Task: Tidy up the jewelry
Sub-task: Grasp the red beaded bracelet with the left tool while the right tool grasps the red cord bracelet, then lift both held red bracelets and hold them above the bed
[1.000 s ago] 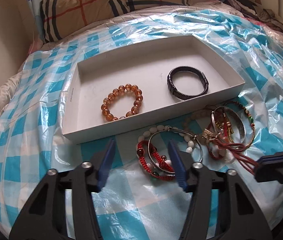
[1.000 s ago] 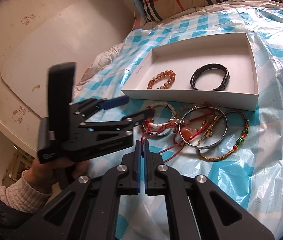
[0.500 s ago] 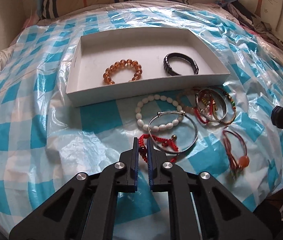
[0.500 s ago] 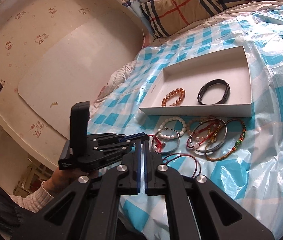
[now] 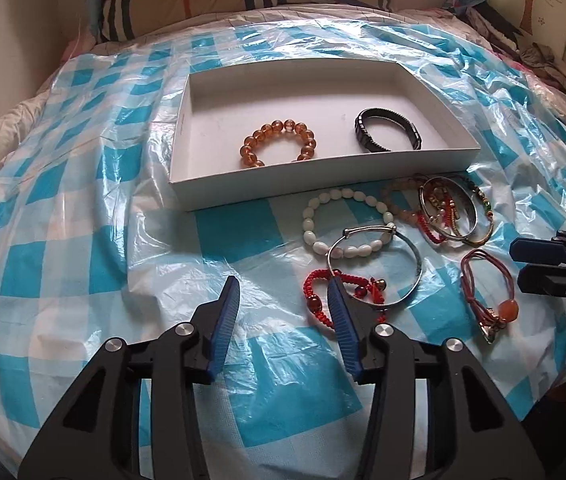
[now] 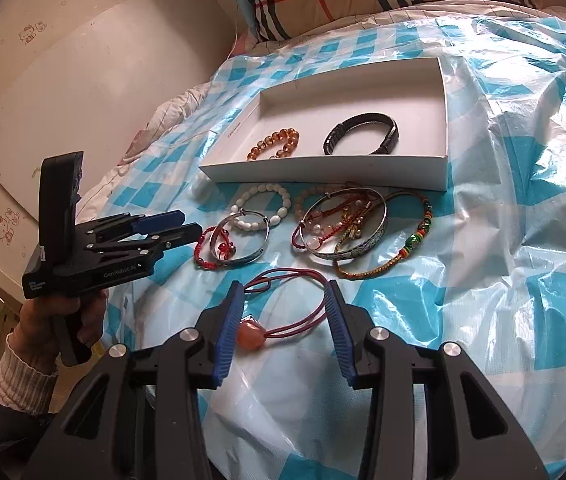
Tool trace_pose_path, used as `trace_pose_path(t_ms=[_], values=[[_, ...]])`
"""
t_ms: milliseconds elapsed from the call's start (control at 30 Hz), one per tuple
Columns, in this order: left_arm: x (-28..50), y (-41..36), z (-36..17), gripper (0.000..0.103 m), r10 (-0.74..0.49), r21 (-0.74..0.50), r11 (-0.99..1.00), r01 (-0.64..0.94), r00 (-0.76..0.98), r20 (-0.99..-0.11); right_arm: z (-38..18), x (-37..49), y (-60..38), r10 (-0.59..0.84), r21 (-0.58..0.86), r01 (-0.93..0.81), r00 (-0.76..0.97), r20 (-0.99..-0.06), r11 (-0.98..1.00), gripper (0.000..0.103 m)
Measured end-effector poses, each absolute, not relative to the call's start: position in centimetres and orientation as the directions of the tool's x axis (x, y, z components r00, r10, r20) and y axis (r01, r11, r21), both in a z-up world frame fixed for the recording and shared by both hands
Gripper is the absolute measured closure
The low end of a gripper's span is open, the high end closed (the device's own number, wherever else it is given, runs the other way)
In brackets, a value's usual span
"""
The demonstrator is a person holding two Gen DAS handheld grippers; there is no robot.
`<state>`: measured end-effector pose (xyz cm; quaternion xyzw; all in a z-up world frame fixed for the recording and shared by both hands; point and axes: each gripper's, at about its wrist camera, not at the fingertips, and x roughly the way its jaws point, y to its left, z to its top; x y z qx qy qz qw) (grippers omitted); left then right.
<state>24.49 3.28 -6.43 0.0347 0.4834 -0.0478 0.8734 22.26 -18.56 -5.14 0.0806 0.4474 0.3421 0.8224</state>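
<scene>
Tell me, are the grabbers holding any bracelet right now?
No. The left hand-held gripper and the right one are both open; the red cord bracelet lies loose between the right one's fingers.

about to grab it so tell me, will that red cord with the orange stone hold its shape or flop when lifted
Probably floppy: the red cord lies in loose, uneven loops on the plastic sheet, so it would likely sag. The orange stone looks like its heaviest part and may swing below. The thin cord might slip between the open right tongs, so pinching near the stone seems safer.
</scene>
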Motion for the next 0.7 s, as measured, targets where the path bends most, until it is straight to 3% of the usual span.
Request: trace_pose_path(t_ms=[67, 167, 200, 233, 300, 333, 700], values=[[24.6, 3.4, -7.2, 0.058, -0.051, 0.013, 0.993, 0.121, 0.514, -0.856, -5.6, 22.3, -17.8, 0.571, 0.367, -0.483, 0.39, -0.723, 0.795, 0.048], [24.4, 2.5, -7.8, 0.063, -0.049, 0.035, 0.988, 0.152, 0.515, -0.856, -6.4, 22.5, -17.0, 0.525, 0.32, -0.475, 0.399, -0.752, 0.82, 0.048], [24.3, 2.2, -7.7, 0.082, -0.068, 0.022, 0.985, 0.169, 0.506, -0.86, -6.5, 22.4, -16.6, 0.507, 0.293, -0.482, 0.406, -0.76, 0.826, 0.051], [24.2, 1.8, -7.6, 0.094, -0.078, 0.019, 0.982, 0.186, 0.498, -0.864, -6.5, 22.2, -16.2, 0.491, 0.266, -0.492, 0.413, -0.767, 0.829, 0.056], [23.9, 1.0, -7.1, 0.096, -0.071, 0.043, 0.976, 0.212, 0.501, -0.863, -6.6, 22.1, -16.0, 0.504, 0.279, -0.503, 0.394, -0.768, 0.818, 0.093], [23.6, 0.9, -6.7, 0.096, -0.084, 0.032, 0.975, 0.218, 0.5, -0.862, -6.5, 22.0, -16.1, 0.514, 0.29, -0.503, 0.391, -0.764, 0.814, 0.098], [20.2, 3.5, -1.0, 0.096, -0.203, -0.125, 0.977, 0.173, 0.568, -0.797, -2.3, 20.1, -20.2, 0.664, 0.499, -0.442, 0.436, -0.607, 0.746, 0.1]])
